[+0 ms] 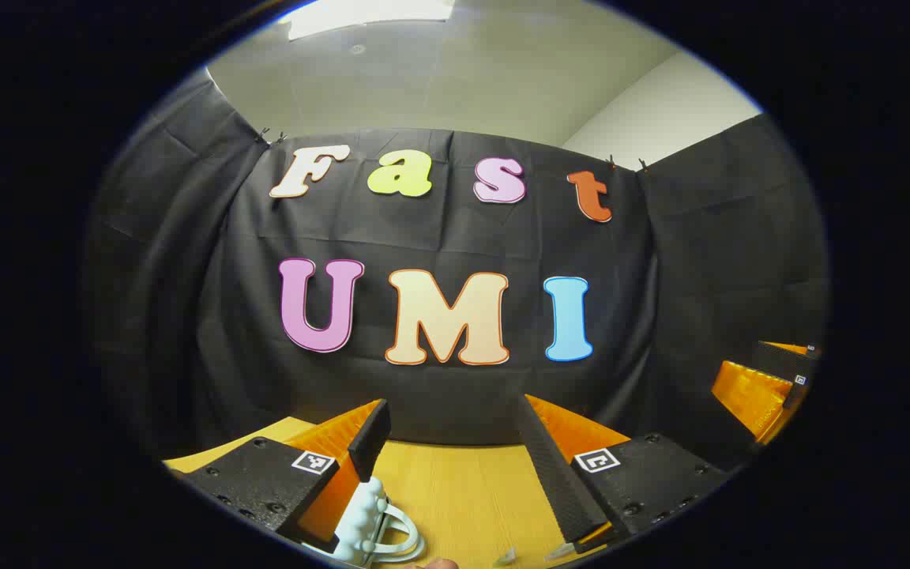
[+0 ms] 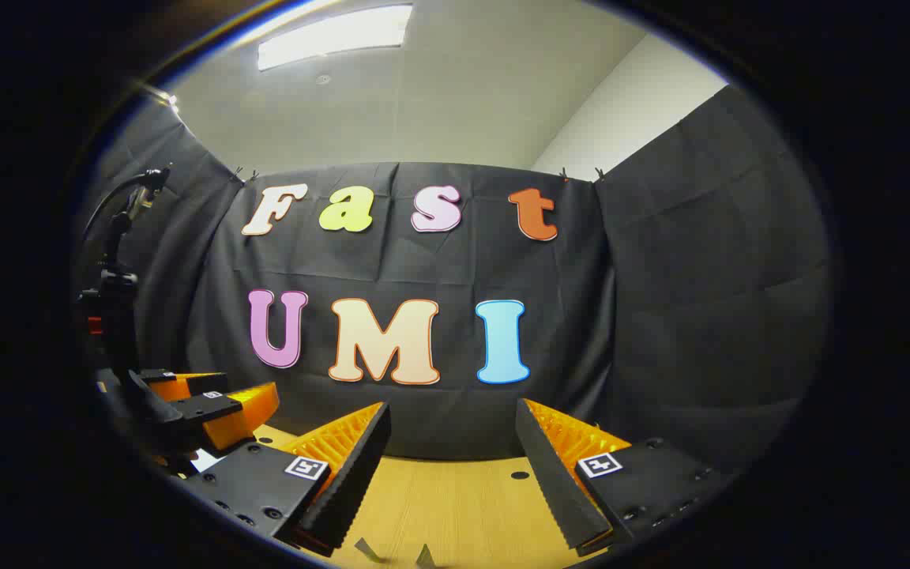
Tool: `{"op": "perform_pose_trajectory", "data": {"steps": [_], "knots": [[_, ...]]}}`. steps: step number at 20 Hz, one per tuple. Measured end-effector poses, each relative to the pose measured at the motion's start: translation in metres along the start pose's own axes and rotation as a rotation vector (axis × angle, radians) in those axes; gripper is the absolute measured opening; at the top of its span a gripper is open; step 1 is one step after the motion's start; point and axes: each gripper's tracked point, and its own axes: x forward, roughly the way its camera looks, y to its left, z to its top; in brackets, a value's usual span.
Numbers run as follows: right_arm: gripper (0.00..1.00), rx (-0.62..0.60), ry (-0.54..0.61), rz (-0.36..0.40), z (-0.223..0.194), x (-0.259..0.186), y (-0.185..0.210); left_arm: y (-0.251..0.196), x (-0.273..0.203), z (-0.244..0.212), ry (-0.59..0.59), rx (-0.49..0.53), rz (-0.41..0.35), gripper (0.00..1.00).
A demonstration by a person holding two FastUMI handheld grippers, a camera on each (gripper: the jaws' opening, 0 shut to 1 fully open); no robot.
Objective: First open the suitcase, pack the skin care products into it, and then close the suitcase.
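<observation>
In the left gripper view my left gripper (image 1: 453, 419) stands open low over a wooden table (image 1: 463, 490), with nothing between its fingers. A pale blue bumpy object with a white loop handle (image 1: 372, 521) lies on the table against the inner side of the left finger, partly hidden by it; what it is I cannot tell. My right gripper (image 1: 771, 379) shows at the far right. In the right gripper view my right gripper (image 2: 451, 423) is open over the same table (image 2: 455, 498), holding nothing. The left gripper (image 2: 214, 395) hangs off to its left.
The black cloth wall stands close behind the table's far edge. A dark stand with a cable (image 2: 115, 269) rises at the left. Small clear bits (image 2: 364, 549) lie on the table near the fingers, and a small hole (image 2: 520, 475) marks the wood.
</observation>
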Motion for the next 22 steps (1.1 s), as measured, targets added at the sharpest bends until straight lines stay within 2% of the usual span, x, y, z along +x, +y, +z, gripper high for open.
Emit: {"op": "perform_pose_trajectory", "data": {"steps": [7, 11, 15, 18, 22], "knots": [[0.98, 0.027, 0.049, 0.064, -0.023, 0.025, 0.007, -0.001, 0.007, -0.024, 0.054, 0.016, 0.027, 0.94], [0.99, 0.029, 0.06, 0.121, -0.037, 0.038, -0.001, -0.001, 0.008, -0.046, 0.109, 0.017, 0.079, 0.94], [0.99, 0.04, 0.072, 0.192, -0.053, 0.05, -0.004, 0.01, 0.003, -0.07, 0.156, 0.068, 0.15, 0.94], [0.99, 0.064, 0.108, 0.187, -0.065, 0.064, -0.007, 0.018, 0.001, -0.095, 0.21, 0.061, 0.154, 0.94], [0.98, 0.045, 0.114, 0.131, -0.072, 0.077, -0.007, 0.035, 0.002, -0.154, 0.377, 0.054, 0.131, 0.94]]}}
